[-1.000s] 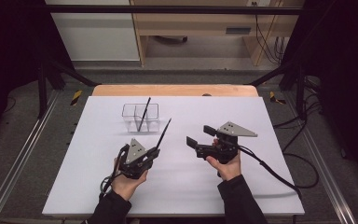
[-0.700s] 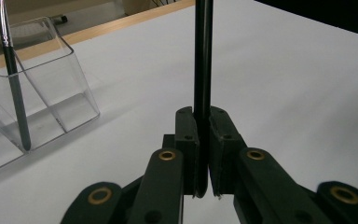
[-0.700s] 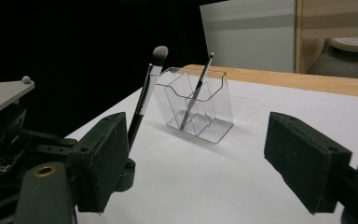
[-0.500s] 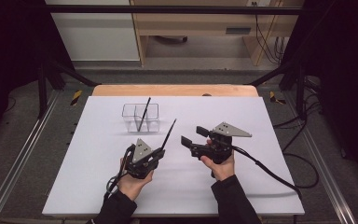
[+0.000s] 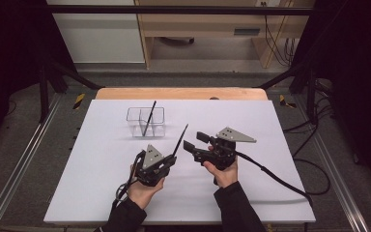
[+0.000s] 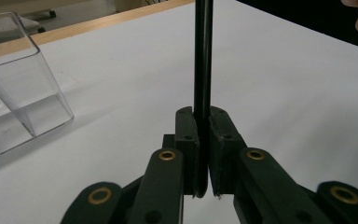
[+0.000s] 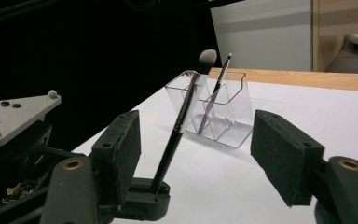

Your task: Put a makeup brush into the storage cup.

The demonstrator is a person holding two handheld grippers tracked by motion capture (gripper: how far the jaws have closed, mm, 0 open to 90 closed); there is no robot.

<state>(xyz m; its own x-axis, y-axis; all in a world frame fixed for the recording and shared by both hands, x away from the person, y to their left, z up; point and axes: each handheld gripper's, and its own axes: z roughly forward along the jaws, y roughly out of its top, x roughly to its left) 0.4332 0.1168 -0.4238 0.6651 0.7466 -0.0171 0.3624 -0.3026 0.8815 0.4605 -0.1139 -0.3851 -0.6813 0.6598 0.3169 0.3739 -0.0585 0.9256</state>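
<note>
Change since earlier: both grippers have been drawn closer together near the middle of the high view, and the right gripper has been shifted left toward the brush since a second ago; the organizer is unchanged in place.
Table (image 5: 280, 193): a white sheet is spread over the surface, covering the centre and lower part of the high view, with a wooden edge showing along its far side.
Organizer (image 5: 146, 121): a clear plastic holder with compartments is seen at upper centre-left of the high view, resting on the table; a second slim brush (image 5: 149, 118) is leaned inside it.
Right gripper (image 5: 196, 140): it is held at centre-right of the high view; its jaws are spread wide apart with nothing between them, pointed left toward the brush.
Left gripper (image 5: 170, 160): it is held at lower centre of the high view; its jaws are clamped together on the handle of the brush.
Brush (image 5: 179, 140): a long, thin black handle is tilted up and to the right from the left gripper, just beside the right gripper; in the right gripper view a soft pale rounded tuft is seen at its top, standing before the organizer.
</note>
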